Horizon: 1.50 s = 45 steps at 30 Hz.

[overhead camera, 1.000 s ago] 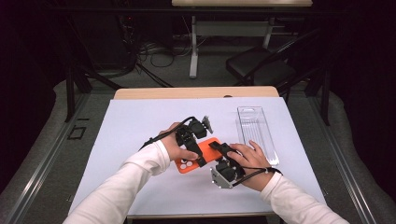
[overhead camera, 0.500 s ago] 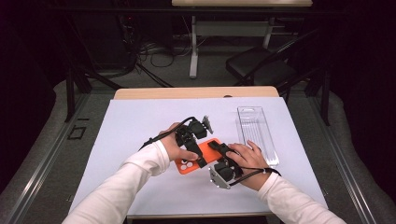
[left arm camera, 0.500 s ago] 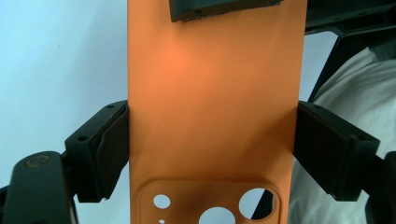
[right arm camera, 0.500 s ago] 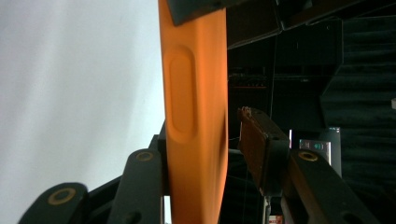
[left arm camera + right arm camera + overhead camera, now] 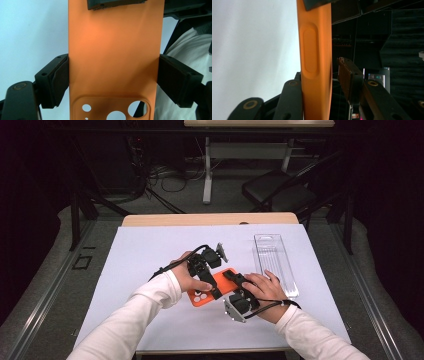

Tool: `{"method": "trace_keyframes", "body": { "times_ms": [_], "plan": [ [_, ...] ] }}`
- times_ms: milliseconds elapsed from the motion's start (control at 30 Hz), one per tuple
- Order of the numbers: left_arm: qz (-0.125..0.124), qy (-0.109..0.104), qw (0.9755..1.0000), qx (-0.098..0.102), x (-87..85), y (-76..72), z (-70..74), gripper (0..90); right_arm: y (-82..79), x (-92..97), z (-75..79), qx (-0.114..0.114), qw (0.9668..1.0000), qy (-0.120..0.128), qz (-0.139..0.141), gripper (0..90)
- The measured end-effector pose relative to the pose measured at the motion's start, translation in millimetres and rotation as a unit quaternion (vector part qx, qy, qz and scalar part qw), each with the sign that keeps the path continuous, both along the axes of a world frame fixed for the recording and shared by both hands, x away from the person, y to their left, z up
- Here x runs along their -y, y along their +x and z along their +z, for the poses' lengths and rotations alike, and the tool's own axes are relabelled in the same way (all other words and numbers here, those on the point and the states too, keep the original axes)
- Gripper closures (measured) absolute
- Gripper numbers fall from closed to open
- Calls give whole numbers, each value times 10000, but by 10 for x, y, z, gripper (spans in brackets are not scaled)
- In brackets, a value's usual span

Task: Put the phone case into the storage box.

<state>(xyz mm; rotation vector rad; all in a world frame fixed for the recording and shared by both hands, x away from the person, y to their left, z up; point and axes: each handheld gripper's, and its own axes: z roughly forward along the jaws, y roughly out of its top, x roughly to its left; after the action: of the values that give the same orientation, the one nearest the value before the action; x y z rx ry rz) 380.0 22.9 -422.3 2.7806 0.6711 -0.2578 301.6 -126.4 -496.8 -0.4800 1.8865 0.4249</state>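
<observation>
Orange phone case [image 5: 115, 55] runs lengthwise between both: left hand-held gripper [image 5: 113, 80] clamps its long sides, right hand-held gripper [image 5: 322, 100] has been closing across its thin edge, one pad short.

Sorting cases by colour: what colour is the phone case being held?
Orange phone case, clearest in the left gripper view.

Both forearms in from bottom, white sleeves, hands meeting mid-table. Left gripper [image 5: 212, 287] clamped across flat width of orange phone case [image 5: 113, 62], pads on both edges. Right gripper [image 5: 231, 276] jaws just been closing around case's edge, one pad apart.
</observation>
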Motion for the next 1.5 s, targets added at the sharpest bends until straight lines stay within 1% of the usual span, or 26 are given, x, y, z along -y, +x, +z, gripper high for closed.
{"method": "trace_keyframes", "body": {
  "times_ms": [200,267,367,600,633,700,867,967,1133,1367,1433,1500],
  "plan": [
    [13,-32,10000,-24,-8,8,6,161,1,2,-4,92,9999,-31,-35,689],
    [45,-73,10000,-24,-13,7,2,161,0,4,-3,121,9999,-32,-33,703],
    [50,-78,9999,-45,-16,7,2,161,-1,5,-8,94,9999,-22,-30,721],
    [60,-79,9999,-62,-22,11,-1,161,5,8,-24,124,9999,1,-84,731],
    [60,-79,9999,-62,-22,11,-1,161,8,12,-21,137,9999,-55,-88,734],
    [55,-73,9999,-57,-22,12,-4,161,12,15,-26,140,9998,-77,-93,741],
    [55,-80,9999,-72,-20,12,-7,161,10,20,-30,155,9998,-80,-91,750],
    [35,-74,9999,-86,-18,14,-2,161,5,18,-36,219,9997,-117,-82,759],
    [56,-94,9999,-92,-21,16,-4,161,8,18,-39,232,9996,-123,-78,775],
    [72,-173,9997,-137,-32,24,-9,160,3,23,-43,313,9993,-210,-34,808],
    [79,-175,9997,-158,-31,24,-13,160,-5,27,-49,326,9992,-215,-76,815],
    [79,-193,9996,-163,-34,26,-17,160,-3,28,-47,377,9990,-246,-37,825]
  ]
}}
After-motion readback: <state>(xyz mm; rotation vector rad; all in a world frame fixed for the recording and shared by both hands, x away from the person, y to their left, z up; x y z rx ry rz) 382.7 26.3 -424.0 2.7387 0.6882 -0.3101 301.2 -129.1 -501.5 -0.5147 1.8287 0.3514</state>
